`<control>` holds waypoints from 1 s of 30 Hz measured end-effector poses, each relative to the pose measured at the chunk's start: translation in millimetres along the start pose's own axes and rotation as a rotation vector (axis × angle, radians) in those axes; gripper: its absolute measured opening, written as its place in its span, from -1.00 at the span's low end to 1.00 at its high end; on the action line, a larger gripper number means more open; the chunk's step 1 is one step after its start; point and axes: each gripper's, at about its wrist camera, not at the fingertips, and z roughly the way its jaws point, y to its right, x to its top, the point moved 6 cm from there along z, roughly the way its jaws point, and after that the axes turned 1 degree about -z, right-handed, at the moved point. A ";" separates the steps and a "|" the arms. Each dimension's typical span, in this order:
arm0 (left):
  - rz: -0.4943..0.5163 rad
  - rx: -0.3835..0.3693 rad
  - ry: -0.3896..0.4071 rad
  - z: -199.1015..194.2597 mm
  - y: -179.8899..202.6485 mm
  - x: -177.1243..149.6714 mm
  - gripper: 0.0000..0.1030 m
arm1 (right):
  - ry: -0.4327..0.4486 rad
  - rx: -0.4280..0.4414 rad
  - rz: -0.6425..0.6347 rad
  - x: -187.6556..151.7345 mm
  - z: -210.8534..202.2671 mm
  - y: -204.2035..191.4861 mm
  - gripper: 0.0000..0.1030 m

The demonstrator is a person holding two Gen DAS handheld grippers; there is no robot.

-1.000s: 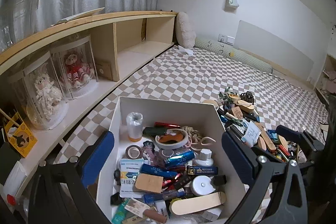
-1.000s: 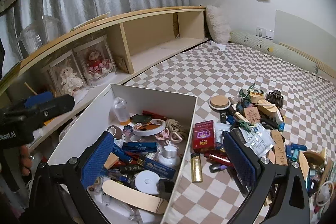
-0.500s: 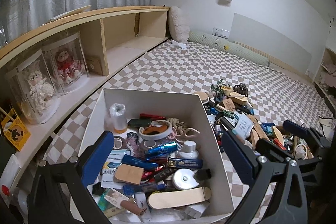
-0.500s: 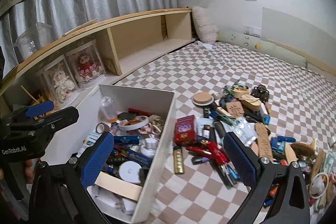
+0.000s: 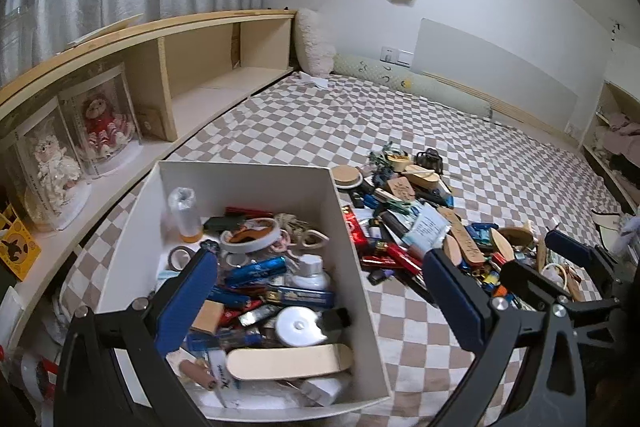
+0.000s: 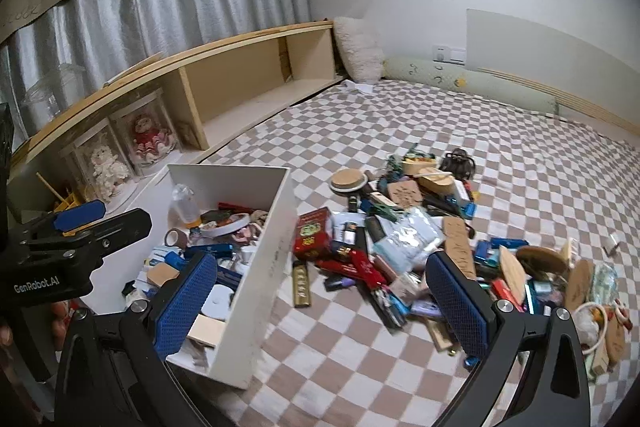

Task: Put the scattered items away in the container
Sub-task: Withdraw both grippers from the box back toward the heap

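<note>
A white open box (image 5: 348,227) (image 6: 276,223) on the checkered bed holds several small items: a tape roll (image 5: 250,235), a clear bottle (image 5: 184,211), a flat wooden stick (image 5: 288,361). A pile of scattered items (image 6: 420,239) (image 5: 420,227) lies right of the box, with a red box (image 6: 314,233) and a gold lighter (image 6: 302,285) nearest the box wall. My left gripper (image 5: 320,301) is open and empty above the box's near end; it also shows in the right wrist view (image 6: 80,223). My right gripper (image 6: 324,303) is open and empty above the bed just right of the box.
A long wooden shelf (image 6: 240,83) runs along the left, with two dolls in clear cases (image 5: 76,147). A fluffy cushion (image 6: 360,47) and a bolster (image 6: 468,83) lie at the far wall. The checkered blanket (image 6: 500,147) stretches behind the pile.
Both grippers have drawn back and swung right: the box has shifted left in both views and more of the pile shows. Both stay open and empty.
</note>
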 end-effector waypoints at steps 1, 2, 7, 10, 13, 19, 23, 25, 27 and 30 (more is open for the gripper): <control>0.005 -0.001 -0.001 -0.4 3.6 -1.4 0.99 | 0.000 -0.005 0.005 -1.5 -2.0 4.0 1.00; 0.011 -0.002 0.001 -0.9 7.9 -2.9 0.99 | 0.001 -0.007 0.012 -3.2 -4.5 8.1 1.00; 0.020 -0.010 0.010 -4.4 21.9 -9.1 0.99 | 0.012 -0.030 0.048 -10.3 -15.3 28.5 1.00; 0.037 -0.009 0.023 -8.2 30.6 -13.4 0.99 | 0.017 -0.037 0.057 -15.2 -21.3 35.0 1.00; 0.058 0.004 0.042 -14.7 36.9 -17.4 0.99 | 0.023 -0.036 0.069 -20.6 -29.3 41.1 1.00; 0.078 0.010 0.066 -25.4 44.2 -26.5 0.99 | 0.059 -0.069 0.052 -30.4 -49.9 48.7 1.00; 0.097 0.009 0.077 -28.4 47.2 -35.2 0.99 | 0.085 -0.078 0.067 -36.7 -61.4 54.6 1.00; 0.101 0.008 0.074 -27.7 48.0 -40.3 0.99 | 0.094 -0.096 0.060 -40.4 -65.1 56.3 1.00; 0.104 0.007 0.070 -26.9 48.6 -45.5 0.99 | 0.093 -0.110 0.050 -44.3 -66.2 57.8 1.00; 0.110 0.014 0.074 -27.7 48.5 -52.2 0.99 | 0.094 -0.111 0.057 -50.6 -65.7 60.1 1.00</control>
